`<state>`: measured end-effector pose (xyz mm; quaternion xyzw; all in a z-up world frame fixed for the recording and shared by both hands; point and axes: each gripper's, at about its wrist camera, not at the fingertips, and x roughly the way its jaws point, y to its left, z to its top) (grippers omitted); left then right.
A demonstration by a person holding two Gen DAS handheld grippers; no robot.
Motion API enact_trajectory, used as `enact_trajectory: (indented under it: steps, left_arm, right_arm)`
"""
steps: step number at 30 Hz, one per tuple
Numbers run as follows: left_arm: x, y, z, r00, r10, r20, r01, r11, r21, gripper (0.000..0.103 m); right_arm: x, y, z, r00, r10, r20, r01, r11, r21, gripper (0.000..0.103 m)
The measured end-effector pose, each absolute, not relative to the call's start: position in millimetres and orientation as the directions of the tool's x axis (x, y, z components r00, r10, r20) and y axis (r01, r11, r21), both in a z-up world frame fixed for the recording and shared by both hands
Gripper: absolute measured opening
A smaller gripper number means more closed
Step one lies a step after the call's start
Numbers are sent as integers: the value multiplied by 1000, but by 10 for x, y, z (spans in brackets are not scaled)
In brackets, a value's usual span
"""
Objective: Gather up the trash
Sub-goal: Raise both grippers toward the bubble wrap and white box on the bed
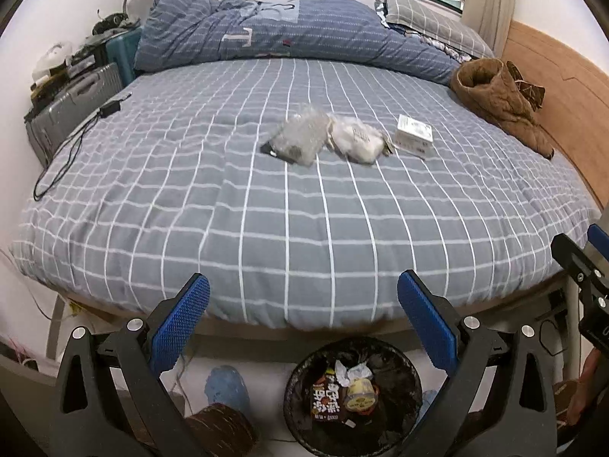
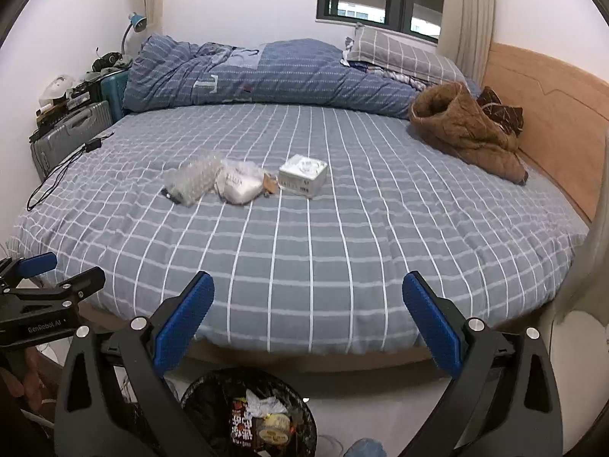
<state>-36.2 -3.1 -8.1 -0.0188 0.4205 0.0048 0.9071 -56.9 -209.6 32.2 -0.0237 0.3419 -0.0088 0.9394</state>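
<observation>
Three pieces of trash lie mid-bed on the grey checked sheet (image 1: 266, 228): a crumpled bubble-wrap bag (image 1: 298, 138) (image 2: 194, 182), a white plastic packet (image 1: 356, 140) (image 2: 241, 186) and a small white box (image 1: 414, 135) (image 2: 303, 175). A black-lined trash bin (image 1: 357, 392) (image 2: 249, 415) with wrappers inside stands on the floor at the bed's foot. My left gripper (image 1: 302, 320) is open and empty above the bin. My right gripper (image 2: 308, 320) is open and empty, to the right of the bin. Both are well short of the trash.
A folded blue quilt (image 1: 289, 34) and a pillow (image 1: 426, 15) lie at the far side. A brown quilted garment (image 1: 498, 99) rests by the wooden headboard (image 1: 552, 87). A black cable (image 1: 72, 144) trails over the left edge, near suitcases (image 1: 72, 103). Slippered feet (image 1: 224, 384) stand beside the bin.
</observation>
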Motion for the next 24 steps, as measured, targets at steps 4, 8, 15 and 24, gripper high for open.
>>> enact_trajectory:
  steps: [4, 8, 15, 24]
  left_arm:
    - [-100, 35, -85, 641, -1, -768, -35, 999, -31, 97]
    - [238, 62, -136, 640, 4, -768, -38, 999, -27, 97]
    - [972, 163, -332, 626, 16, -780, -45, 999, -16, 97]
    - [1838, 111, -461, 626, 9, -780, -27, 1000, -10, 97]
  right_arm:
    - [-293, -2079, 327, 767, -26, -641, -14, 998, -57, 95]
    - [73, -2067, 249, 761, -29, -648, -23, 997, -73, 95]
    - [811, -2041, 55, 747, -29, -664, -33, 996, -81, 95]
    - [1749, -2024, -196, 737, -41, -675, -19, 997, -81, 95]
